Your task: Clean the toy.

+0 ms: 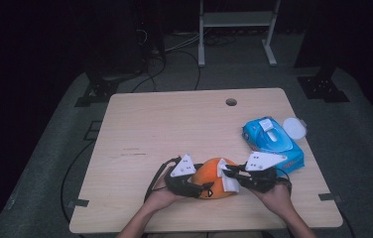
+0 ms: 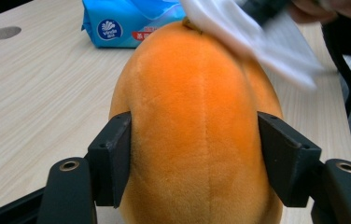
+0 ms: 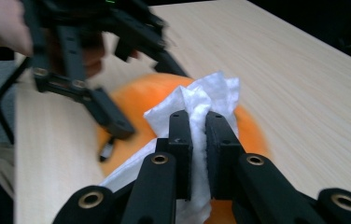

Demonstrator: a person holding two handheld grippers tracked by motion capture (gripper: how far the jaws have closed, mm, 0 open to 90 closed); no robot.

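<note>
The plush toy (image 2: 201, 135) is plain orange, and the tissue (image 3: 201, 105) on it white. At 2 o'clock, the wipes pack (image 1: 273, 141) is blue, its lid (image 1: 294, 128) white; the table (image 1: 174, 124) is pale wood-grain.

Plush toy (image 1: 213, 179) near table (image 1: 174, 124) front edge, betw. grippers, tissue (image 1: 228, 179) on it, wipes pack (image 1: 273, 141) behind-right

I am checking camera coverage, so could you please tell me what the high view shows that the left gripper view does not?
High view alone: the round white lid beside the blue wipes pack, and the whole light wooden table. Left gripper view alone: the left gripper with its black pads pressed on the orange plush toy's sides. Both: toy, pack, and the white wipe on the toy, pinched by the right gripper.
</note>
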